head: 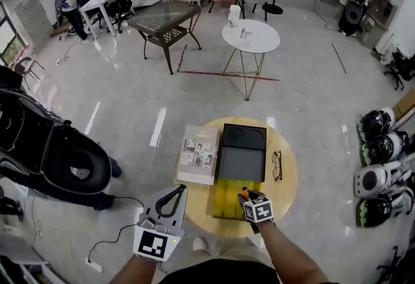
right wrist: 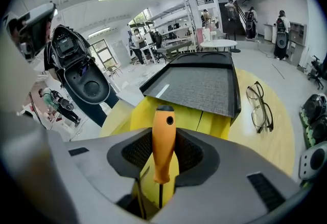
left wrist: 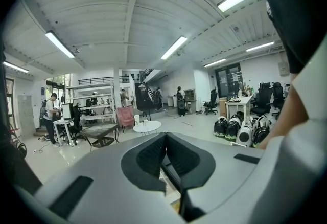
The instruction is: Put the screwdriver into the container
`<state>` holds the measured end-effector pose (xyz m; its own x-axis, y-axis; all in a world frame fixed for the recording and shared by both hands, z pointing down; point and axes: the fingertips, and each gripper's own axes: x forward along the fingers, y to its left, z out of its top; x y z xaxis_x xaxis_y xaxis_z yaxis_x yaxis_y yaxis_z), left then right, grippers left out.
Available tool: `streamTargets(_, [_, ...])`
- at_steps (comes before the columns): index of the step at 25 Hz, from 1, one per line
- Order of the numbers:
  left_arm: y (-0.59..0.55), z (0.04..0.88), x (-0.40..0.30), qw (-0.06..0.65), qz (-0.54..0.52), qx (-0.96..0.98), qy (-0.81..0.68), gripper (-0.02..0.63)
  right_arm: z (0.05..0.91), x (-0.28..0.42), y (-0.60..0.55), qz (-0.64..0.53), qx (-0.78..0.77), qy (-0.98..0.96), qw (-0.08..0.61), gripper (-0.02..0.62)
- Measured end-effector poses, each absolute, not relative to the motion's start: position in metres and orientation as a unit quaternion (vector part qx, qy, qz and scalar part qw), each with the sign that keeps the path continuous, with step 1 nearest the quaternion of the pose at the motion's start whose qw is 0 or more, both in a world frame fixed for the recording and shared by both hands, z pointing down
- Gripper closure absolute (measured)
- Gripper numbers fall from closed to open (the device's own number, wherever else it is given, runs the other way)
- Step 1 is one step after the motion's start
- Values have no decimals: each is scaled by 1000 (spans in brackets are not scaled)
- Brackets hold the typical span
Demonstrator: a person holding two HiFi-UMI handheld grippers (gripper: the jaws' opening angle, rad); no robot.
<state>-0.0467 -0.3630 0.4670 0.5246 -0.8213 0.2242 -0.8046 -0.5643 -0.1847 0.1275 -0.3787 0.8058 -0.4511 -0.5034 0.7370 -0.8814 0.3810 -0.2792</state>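
I have the right gripper (head: pixel 247 196) clamped on the screwdriver (right wrist: pixel 163 142); the pads press the orange handle from both sides, so the jaws stand fairly wide around it. The handle's butt points ahead of the jaws and the thin shaft runs back between them toward the gripper body. I judge that grip is meant to let the tool go down lengthwise rather than tip-first.

Directly below and just ahead of the jaws lies the yellow container (right wrist: pixel 190 115), so the screwdriver hangs over it, not yet inside. Beyond the jaws a black tray (right wrist: pixel 200 84) lies over the far part of the container; only the near yellow stretch looks open to me, and that is where I would lower.

To the right of the jaws a pair of glasses (right wrist: pixel 259 108) lies on the round table (head: pixel 289 180), apart from the container's wall; a magazine (head: pixel 200 153) lies beyond the container's left side. I see free room on both sides of the jaws. The tight edge is the tray's near lip ahead, which the handle's butt could knock if I push forward.

The left gripper (left wrist: pixel 165 138) is held off the table's near left edge, jaws closed together on nothing — parked out of the way, I judge.
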Motion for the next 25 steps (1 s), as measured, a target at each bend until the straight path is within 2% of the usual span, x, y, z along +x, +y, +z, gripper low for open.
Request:
streamTargets(17, [-358,456,-41,40,-149,-877,456,591,821,133,-380,311,470,-756,333,459])
streamTargets(25, [-358,454,-52,41,-145,-869,471,591,809,140,-379,275,505,-756,314,439])
